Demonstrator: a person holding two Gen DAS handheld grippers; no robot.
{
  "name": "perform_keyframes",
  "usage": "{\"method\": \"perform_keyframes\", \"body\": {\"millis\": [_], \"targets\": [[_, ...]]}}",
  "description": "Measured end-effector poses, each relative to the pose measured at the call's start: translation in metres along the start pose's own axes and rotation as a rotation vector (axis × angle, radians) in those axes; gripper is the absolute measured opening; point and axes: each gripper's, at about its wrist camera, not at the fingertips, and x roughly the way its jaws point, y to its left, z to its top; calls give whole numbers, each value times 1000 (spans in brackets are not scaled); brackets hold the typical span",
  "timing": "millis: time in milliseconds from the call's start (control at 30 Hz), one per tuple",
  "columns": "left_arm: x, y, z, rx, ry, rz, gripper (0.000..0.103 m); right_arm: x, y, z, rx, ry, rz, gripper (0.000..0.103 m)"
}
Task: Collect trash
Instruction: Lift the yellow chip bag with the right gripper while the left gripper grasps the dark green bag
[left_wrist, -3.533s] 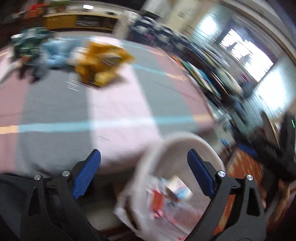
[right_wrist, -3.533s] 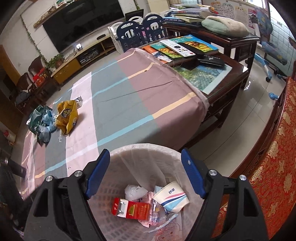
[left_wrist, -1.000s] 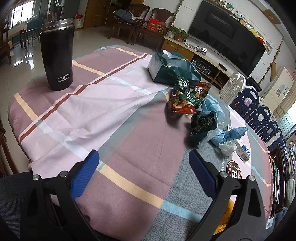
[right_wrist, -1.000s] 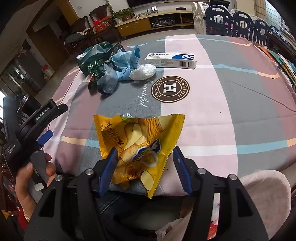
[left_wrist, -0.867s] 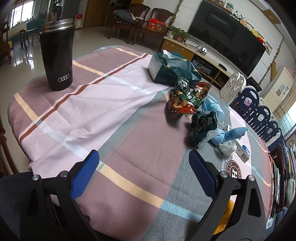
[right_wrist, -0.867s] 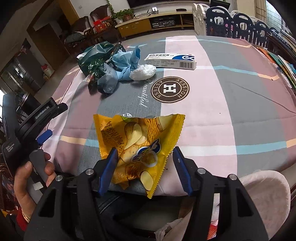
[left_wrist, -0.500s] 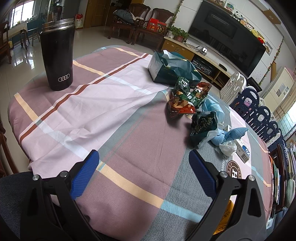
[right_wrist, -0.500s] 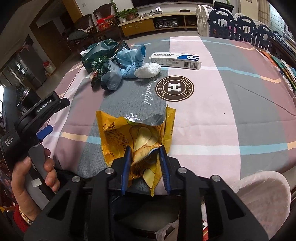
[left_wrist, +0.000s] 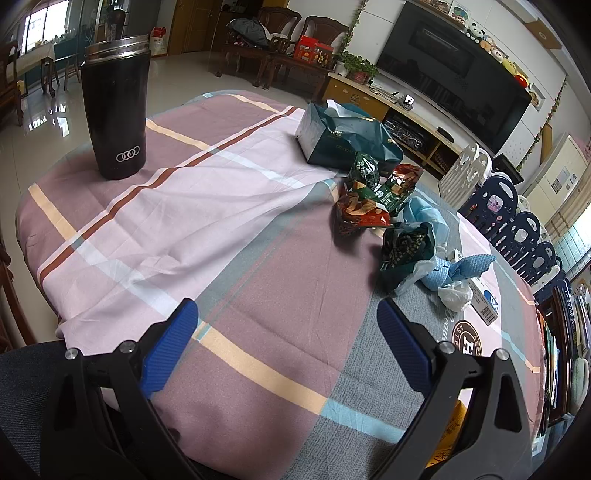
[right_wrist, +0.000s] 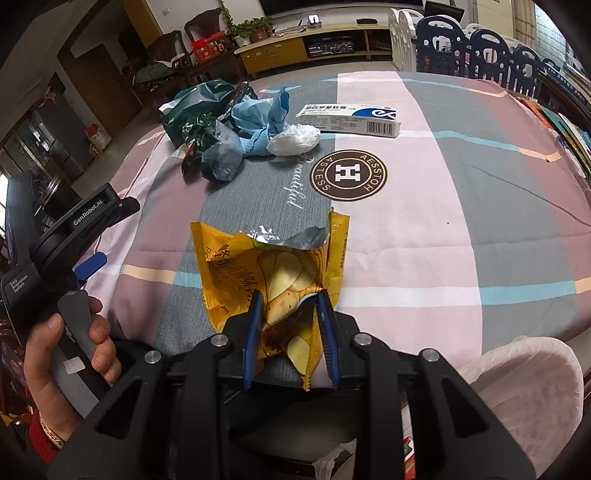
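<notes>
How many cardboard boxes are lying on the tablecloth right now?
1: a white and blue medicine box at the far side of the tablecloth, beside the crumpled white bag. Others could hide behind the wrapper pile.

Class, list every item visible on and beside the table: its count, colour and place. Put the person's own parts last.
Chip bag: 1, yellow, near table edge, between the right pads.
Tumbler: 1, black, far left corner.
Paper bag: 1, dark green, far side.
Snack wrappers: a few, red and green, centre heap.
Blue cloth: 1, light blue, in heap.
White wad: 1, beside cloth.
Box: 1, white and blue, beyond logo.
Tablecloth: 1, pink-grey plaid.
Bin: 1, white-lined, beside table.
Left hand-held gripper: open.
Right hand-held gripper: shut on bag.
Hand: 1, holding left handle.
</notes>
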Motion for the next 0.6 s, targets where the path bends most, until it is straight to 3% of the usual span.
{"method": "perform_keyframes", "body": {"millis": [300, 500, 600], "targets": [[0, 0, -1, 5, 7, 0, 97, -20, -28, 10, 119, -96, -32, 28], [-5, -15, -7, 93, 25, -84, 97, -33, -57, 15, 197, -143, -54, 28], [1, -18, -4, 78, 88, -157, 97, -34, -67, 14, 219, -146, -42, 28]]}}
